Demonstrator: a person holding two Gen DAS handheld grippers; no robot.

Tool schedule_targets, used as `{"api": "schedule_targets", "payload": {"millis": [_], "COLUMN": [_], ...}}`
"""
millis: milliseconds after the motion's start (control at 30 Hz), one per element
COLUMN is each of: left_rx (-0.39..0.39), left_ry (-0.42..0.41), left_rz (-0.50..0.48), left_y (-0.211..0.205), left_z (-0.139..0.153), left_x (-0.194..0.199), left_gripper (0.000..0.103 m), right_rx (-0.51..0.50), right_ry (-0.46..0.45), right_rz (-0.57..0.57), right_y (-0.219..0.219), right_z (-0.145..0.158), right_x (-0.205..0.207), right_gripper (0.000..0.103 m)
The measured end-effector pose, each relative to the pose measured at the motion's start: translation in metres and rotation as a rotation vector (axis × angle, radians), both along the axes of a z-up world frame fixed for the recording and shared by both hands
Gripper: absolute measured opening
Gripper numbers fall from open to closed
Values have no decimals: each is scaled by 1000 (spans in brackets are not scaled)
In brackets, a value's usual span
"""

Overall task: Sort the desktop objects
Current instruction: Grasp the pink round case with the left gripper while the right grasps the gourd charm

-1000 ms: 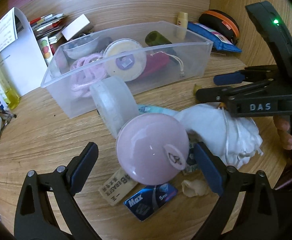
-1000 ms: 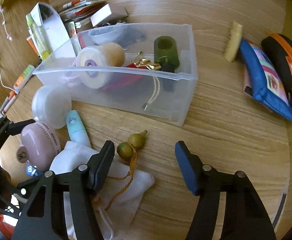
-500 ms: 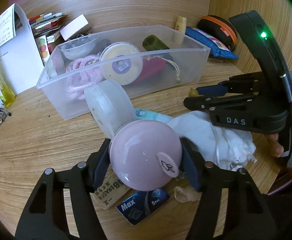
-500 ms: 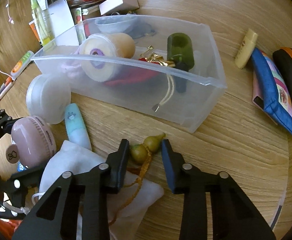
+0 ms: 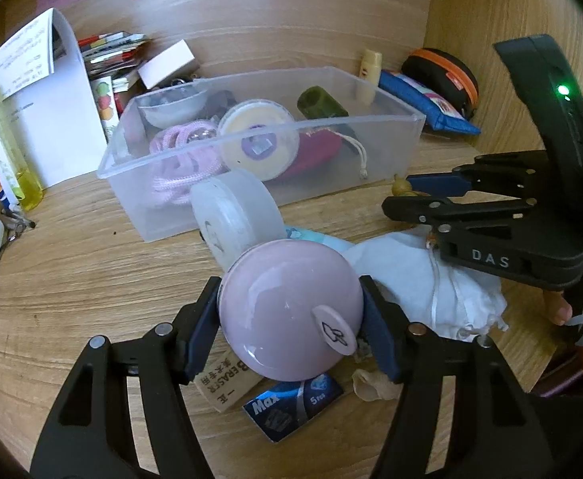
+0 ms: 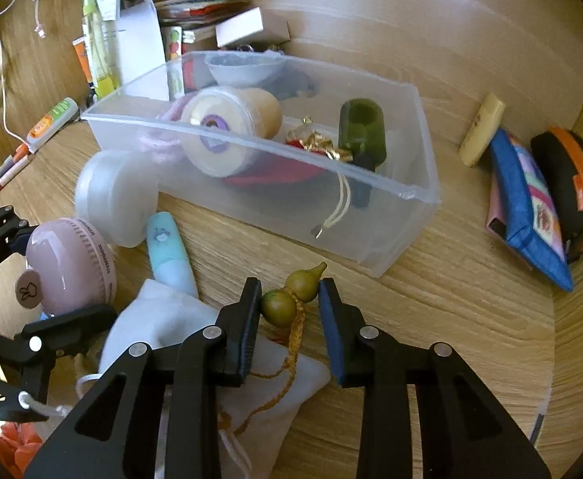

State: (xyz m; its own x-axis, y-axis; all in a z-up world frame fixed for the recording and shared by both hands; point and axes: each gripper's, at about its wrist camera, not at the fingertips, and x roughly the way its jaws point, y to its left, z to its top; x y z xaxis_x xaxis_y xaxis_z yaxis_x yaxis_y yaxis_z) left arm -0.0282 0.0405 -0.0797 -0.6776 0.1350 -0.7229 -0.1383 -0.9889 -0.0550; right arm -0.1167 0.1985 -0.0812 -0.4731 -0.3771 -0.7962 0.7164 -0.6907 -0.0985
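Pink round case (image 5: 289, 311) and gourd charm (image 6: 291, 297) are gripped on the wooden desk.

Clear bin (image 5: 371, 151) is filled with pink cord, cream jar, red pouch and green tube. Left gripper (image 5: 289, 319) is clamped on the case, right gripper (image 6: 289, 311) on the gourd; its cord is partly hidden.

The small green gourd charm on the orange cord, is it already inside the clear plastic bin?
No, the small green gourd charm sits outside the clear plastic bin, on the wooden desk, pinched by the right gripper.
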Motion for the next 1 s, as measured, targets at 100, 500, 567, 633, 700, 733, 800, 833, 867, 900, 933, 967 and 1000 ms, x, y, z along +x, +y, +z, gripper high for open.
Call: {"api": "schedule_targets", "payload": {"millis": [100, 500, 567, 633, 700, 733, 800, 833, 867, 900, 933, 967, 1000], "left_rx": [19, 55, 62, 70, 77, 79, 82, 83, 84, 84, 84, 82, 79], "left_ry": [10, 116, 128, 139, 145, 147, 149, 151, 151, 153, 153, 153, 153], "left_rz": [10, 61, 68, 76, 83, 86, 95, 98, 102, 107, 107, 111, 113], "left_y": [-4, -25, -30, -36, -42, -44, -48, -51, -53, -56, -59, -61, -62], "left_z": [6, 50, 56, 63, 69, 71, 74, 76, 77, 79, 80, 81, 82], "left_x": [2, 3, 1, -5, -11, -13, -19, -23, -27, -31, -34, -37, -41], "left_gripper": [65, 65, 65, 65, 65, 65, 65, 65, 65, 65, 65, 65, 65], "right_rx": [-7, -77, -92, -98, -109, -120, -132, -135, -139, -142, -146, -149, -150], "right_ry": [32, 125, 126, 136, 144, 144, 151, 157, 160, 162, 165, 166, 167], "right_rz": [10, 44, 43, 41, 40, 41, 39, 39, 39, 39, 37, 38, 37], "right_y": [-1, -1, 1, 1, 2, 2, 2, 1, 0, -1, -2, -3, -5], "right_z": [9, 52, 57, 62, 67, 70, 75, 77, 79, 81, 82, 83, 84], "right_x": [5, 19, 19, 18, 16, 15, 12, 10, 8, 6, 3, 0, -3], "right_gripper": [27, 27, 27, 27, 27, 27, 27, 27, 27, 27, 27, 27, 27]}}
